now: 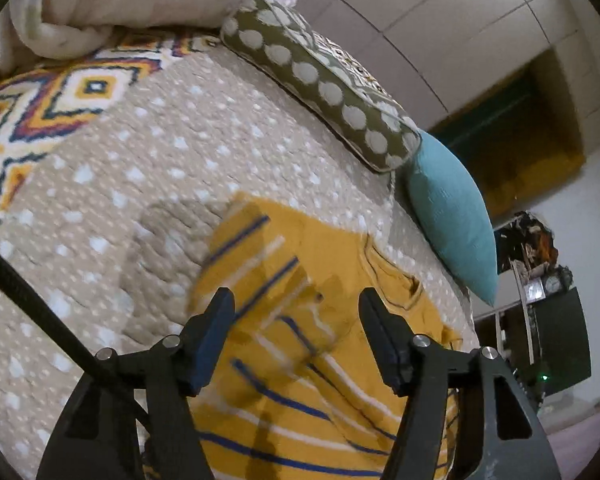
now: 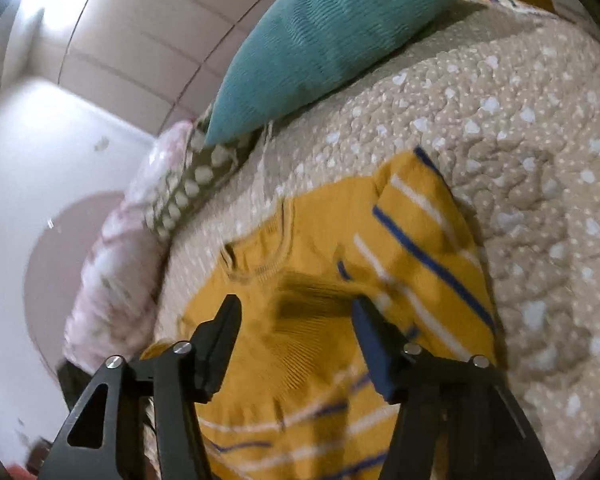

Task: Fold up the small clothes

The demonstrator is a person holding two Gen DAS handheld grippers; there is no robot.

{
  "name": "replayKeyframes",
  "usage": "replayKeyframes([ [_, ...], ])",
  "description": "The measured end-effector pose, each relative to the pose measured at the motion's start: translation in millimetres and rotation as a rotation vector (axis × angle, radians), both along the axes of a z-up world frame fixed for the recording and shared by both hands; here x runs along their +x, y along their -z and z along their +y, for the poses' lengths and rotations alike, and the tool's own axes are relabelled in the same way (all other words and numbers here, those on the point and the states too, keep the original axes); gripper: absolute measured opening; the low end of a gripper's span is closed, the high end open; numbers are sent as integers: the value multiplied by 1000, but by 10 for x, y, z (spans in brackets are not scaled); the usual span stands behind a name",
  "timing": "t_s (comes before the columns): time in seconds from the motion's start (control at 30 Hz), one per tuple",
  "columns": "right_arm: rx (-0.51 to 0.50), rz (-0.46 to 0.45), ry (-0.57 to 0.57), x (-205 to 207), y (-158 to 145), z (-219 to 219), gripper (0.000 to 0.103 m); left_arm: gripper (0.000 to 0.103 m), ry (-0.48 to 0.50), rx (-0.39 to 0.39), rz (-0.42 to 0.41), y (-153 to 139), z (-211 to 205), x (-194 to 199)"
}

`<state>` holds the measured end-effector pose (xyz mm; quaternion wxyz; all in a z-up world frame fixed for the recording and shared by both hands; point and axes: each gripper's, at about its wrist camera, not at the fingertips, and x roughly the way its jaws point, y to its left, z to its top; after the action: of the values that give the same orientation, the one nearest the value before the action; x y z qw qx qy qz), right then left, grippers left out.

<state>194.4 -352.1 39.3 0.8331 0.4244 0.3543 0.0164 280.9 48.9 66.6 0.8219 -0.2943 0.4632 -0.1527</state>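
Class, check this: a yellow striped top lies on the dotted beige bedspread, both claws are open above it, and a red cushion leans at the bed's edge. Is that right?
Not quite: the cushion is teal, as the right wrist view shows. The yellow striped top, bedspread and open left claw and right claw stand as stated.

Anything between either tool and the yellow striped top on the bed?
Nothing visible. The left tool and right tool are both open directly over the yellow striped top. The teal cushion and spotted pillow lie beyond it at the bed's edge.
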Motion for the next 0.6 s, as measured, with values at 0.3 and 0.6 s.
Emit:
replayKeyframes([
  [0.3, -249, -21, -102, -101, -290, 221, 66, 63, 71, 220, -52, -33, 116, -350],
  [0.6, -436, 66, -266, -143, -2, 600, 54, 64, 168, 427, -96, 51, -125, -704],
])
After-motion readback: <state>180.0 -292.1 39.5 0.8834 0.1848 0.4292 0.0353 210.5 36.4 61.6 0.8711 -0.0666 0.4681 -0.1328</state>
